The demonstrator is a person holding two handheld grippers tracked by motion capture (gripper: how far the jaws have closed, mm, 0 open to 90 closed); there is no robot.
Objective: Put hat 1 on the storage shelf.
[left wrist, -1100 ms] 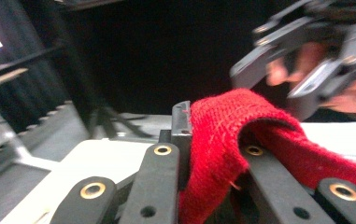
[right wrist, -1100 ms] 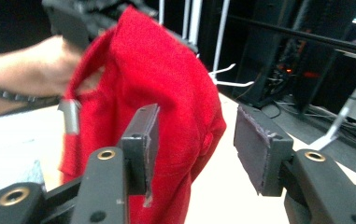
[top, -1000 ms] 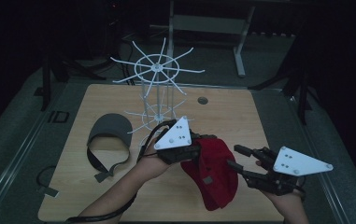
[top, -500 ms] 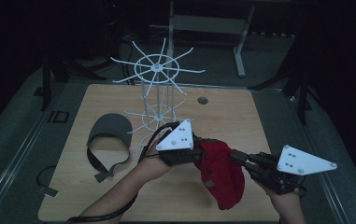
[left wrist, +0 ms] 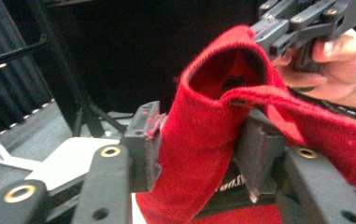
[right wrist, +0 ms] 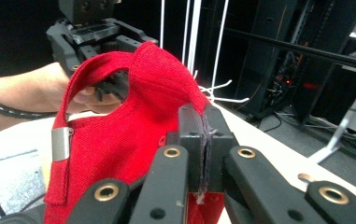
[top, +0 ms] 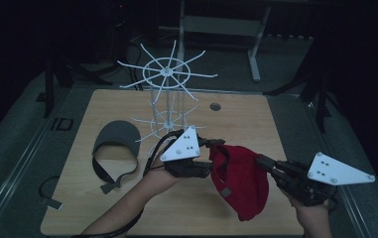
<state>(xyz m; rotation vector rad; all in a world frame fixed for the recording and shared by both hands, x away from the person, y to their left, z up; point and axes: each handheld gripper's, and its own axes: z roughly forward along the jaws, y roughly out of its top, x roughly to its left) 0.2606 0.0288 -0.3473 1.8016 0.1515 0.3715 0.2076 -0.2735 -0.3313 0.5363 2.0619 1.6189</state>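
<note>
Red knit cap (top: pixel 238 181), held above the tabletop (top: pixel 256 124) between our two tools.

Left hand-held gripper (top: pixel 211 154): its jaws have just been opening and now stand spread around a fold of the cap's rim, the left pad touching the cloth, the right barely.

Right hand-held gripper (top: pixel 262 161): pressed together on the cap's edge, pinching the fabric flat.

We judge the step a handover or reshaping; we should keep the right pinch firm while the left re-seats deeper on the band (left wrist: pixel 241 95), avoiding the metal strap buckle (right wrist: pixel 60 143).

Surface: pale wooden tabletop; grey visor cap (top: pixel 116 144) lies at the left, white wire hanging rack (top: pixel 166 94) stands behind centre.

Room: dark, black stands and cabling.
</note>
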